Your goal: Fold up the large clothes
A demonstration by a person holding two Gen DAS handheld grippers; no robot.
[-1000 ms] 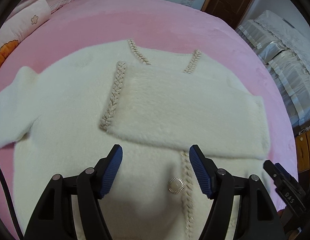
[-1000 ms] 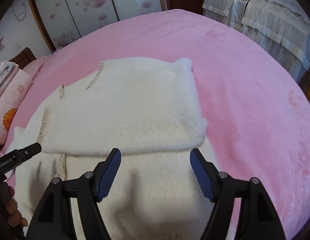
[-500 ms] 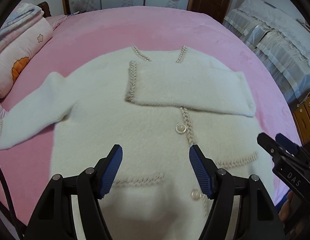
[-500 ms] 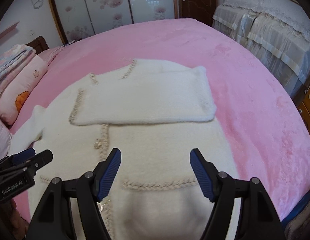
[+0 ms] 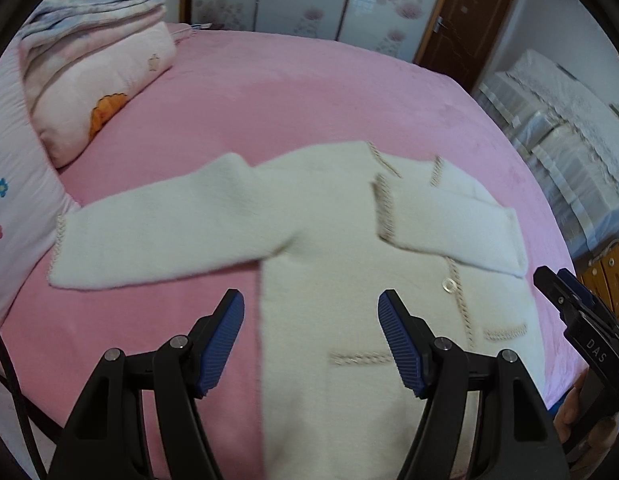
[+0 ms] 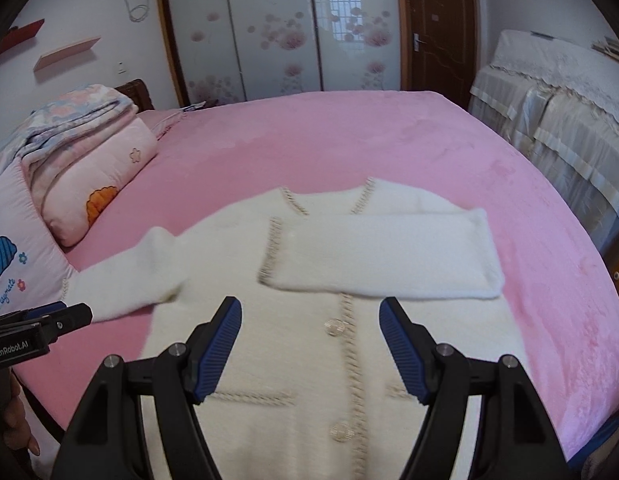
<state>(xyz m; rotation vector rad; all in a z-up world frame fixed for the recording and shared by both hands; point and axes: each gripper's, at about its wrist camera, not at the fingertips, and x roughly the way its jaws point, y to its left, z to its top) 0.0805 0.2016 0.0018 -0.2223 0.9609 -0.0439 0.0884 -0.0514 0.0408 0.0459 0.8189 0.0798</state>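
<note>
A fluffy white cardigan (image 5: 329, 240) with beige braided trim and buttons lies flat on the pink bed (image 5: 309, 92). It also shows in the right wrist view (image 6: 309, 340). Its right sleeve (image 6: 385, 256) is folded across the chest. Its left sleeve (image 5: 157, 236) lies spread out to the left. My left gripper (image 5: 311, 344) is open and empty above the cardigan's lower left edge. My right gripper (image 6: 309, 344) is open and empty above the button line. Each gripper shows at the edge of the other's view.
Folded quilts and pillows (image 6: 81, 160) are stacked at the bed's left side. A covered sofa (image 6: 557, 100) stands to the right. A wardrobe with floral glass doors (image 6: 277, 28) and a brown door (image 6: 437, 24) are behind the bed.
Both grippers have pulled back and up from the folded right sleeve. The left wrist view has swung left, so the spread left sleeve is now in front of it.
</note>
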